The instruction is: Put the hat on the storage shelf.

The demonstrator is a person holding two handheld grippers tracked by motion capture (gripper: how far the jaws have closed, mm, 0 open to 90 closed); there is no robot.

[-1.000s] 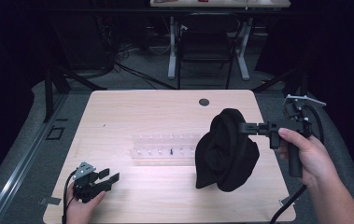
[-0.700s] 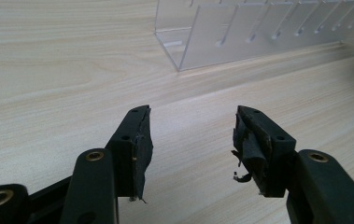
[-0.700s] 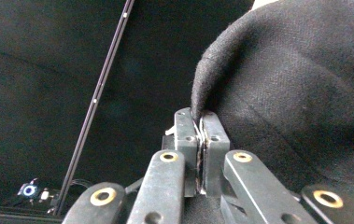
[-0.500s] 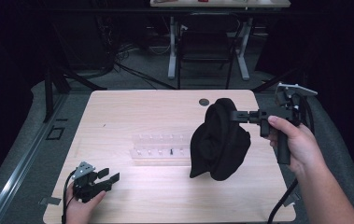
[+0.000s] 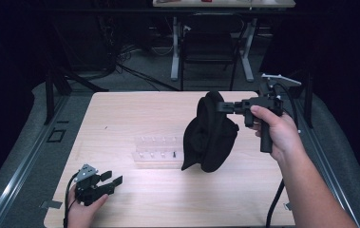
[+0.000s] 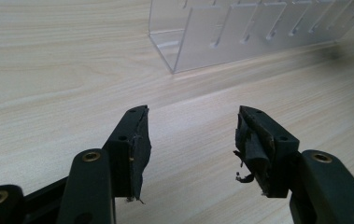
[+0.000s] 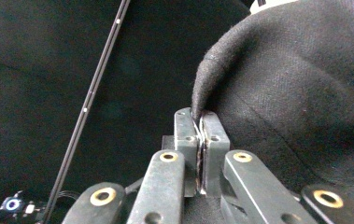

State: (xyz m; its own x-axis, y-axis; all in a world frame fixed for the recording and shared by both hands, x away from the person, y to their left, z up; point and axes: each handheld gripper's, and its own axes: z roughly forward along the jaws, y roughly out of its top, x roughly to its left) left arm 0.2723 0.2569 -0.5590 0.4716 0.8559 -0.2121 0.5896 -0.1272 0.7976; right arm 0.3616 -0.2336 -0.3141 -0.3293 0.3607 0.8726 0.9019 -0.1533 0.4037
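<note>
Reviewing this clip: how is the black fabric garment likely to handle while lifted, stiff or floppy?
Probably floppy: the black fabric garment hangs in loose folds below the right gripper, which pinches one edge. It likely swings when moved, since its lower end dangles near the clear plastic slotted rack. It seems light: that thin pinch alone holds it up.

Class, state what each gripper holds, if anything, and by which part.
The right gripper pinches the black cloth by an edge fold near its top. The left gripper is open and holds nothing.
</note>
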